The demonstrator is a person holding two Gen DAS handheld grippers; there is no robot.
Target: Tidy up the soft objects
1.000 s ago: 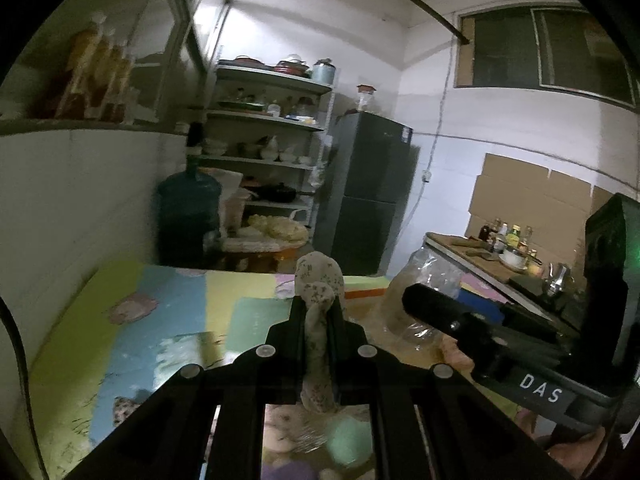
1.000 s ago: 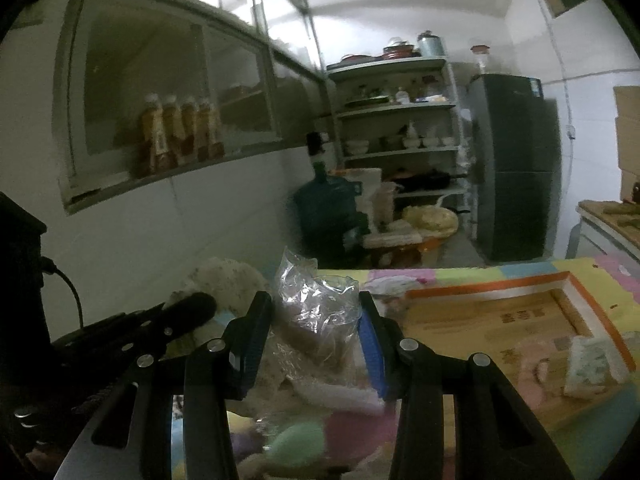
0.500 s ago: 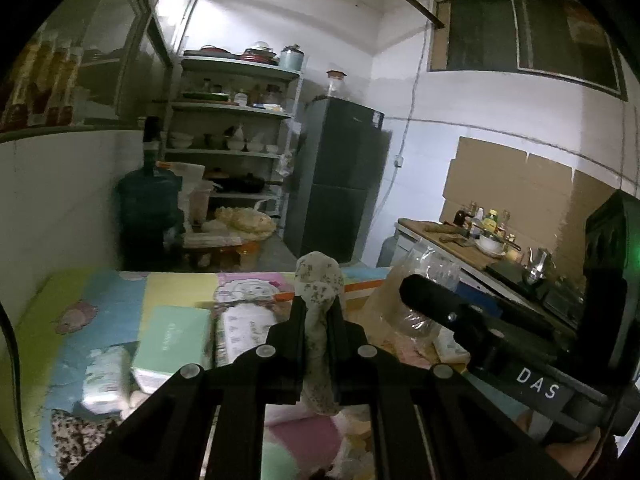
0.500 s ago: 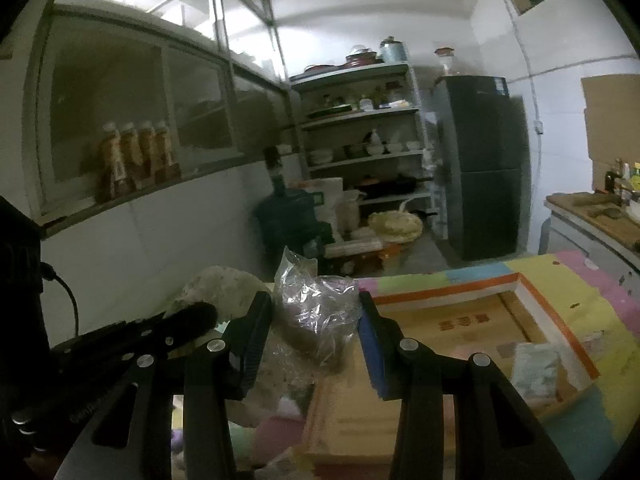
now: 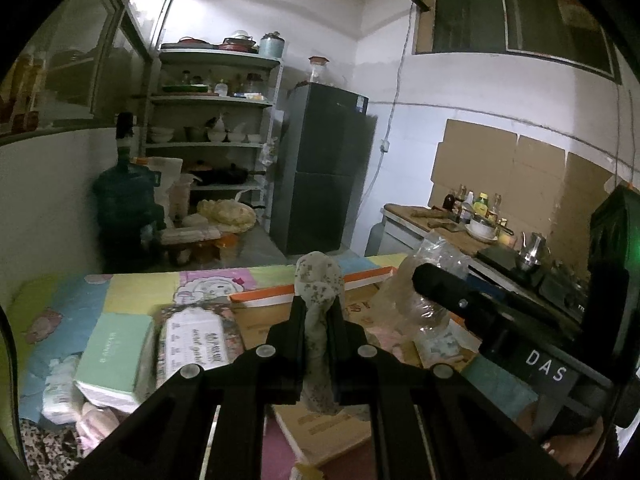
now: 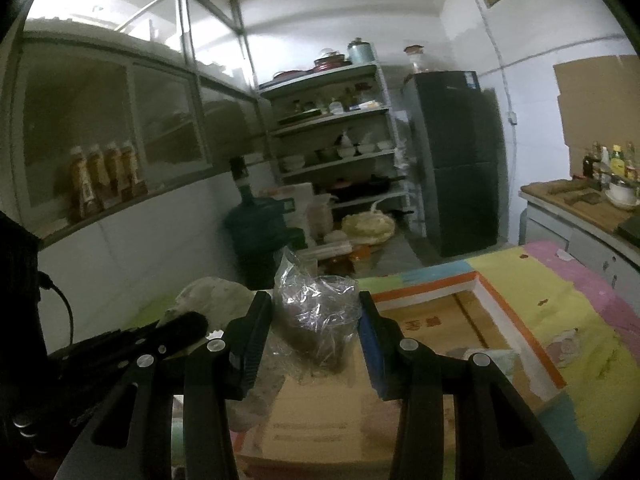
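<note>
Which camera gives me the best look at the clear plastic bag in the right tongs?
The right wrist view: the clear plastic bag sits centred between the right tongs, with dark contents showing through. The left wrist view shows only crinkled plastic, partly hidden behind the right tool's black body.

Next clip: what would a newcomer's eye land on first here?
The left gripper, pinching a speckled grey-green cloth roll upright at the picture's centre. Then the right gripper clamped on a crinkled clear plastic bag with something dark inside, above a flat cardboard box with an orange rim on the pastel patchwork mat.
</note>
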